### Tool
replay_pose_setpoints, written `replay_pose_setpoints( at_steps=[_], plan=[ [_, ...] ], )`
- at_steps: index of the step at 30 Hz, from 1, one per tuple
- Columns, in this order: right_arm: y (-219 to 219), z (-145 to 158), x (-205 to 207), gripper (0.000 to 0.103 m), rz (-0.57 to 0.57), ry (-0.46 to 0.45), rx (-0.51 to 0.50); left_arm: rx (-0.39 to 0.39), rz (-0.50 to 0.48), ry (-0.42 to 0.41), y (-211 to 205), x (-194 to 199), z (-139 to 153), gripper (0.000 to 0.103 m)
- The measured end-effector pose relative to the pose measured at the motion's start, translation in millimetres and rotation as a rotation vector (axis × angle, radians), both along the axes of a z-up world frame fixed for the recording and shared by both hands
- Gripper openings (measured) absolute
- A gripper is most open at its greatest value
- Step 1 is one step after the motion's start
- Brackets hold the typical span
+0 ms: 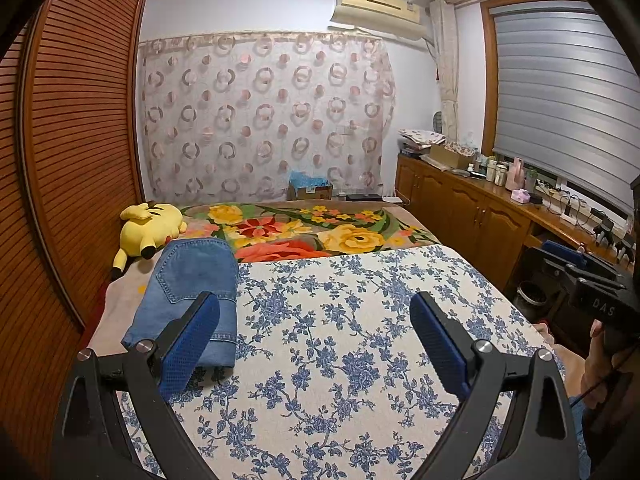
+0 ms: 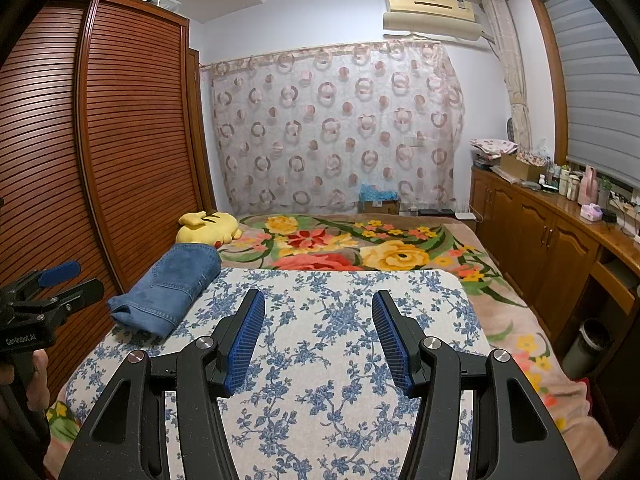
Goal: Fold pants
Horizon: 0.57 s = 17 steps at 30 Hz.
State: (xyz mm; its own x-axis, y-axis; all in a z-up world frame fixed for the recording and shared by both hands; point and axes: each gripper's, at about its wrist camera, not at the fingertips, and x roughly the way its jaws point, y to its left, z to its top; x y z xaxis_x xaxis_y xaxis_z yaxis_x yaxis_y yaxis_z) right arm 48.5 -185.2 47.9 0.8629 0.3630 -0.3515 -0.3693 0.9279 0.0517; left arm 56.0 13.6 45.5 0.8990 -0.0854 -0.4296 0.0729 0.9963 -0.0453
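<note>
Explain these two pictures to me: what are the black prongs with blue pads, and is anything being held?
There is no robot here. A person holds a hand-held grasping tool in each hand, and each tool carries a wide-angle camera looking along its two fingers. One picture comes from the left tool, the other from the right tool. Both are open and hold nothing. The right view also shows the left tool off to the side, gripped by a hand. On the bed lies a blue-flowered cloth. The folded jeans rest at its left edge, with a yellow plush toy behind them.
</note>
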Motion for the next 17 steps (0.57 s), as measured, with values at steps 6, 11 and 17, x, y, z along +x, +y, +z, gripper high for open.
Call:
replay_pose_setpoints(
  at_steps=[6,11,17],
  plan=[
    [0.3,-0.2,0.0,0.058,-0.001,0.000,0.001,0.000,-0.001,0.000,0.2,-0.2,-0.3,0.096],
    [0.7,0.4,0.5,0.058,0.000,0.000,0.001,0.000,-0.001,0.000,0.2,-0.7,-0.6,0.096],
    [1.5,0.3,0.3,0.058,-0.001,0.000,0.002,0.000,-0.001,0.000,0.0,-0.7,-0.9,0.096]
  ],
)
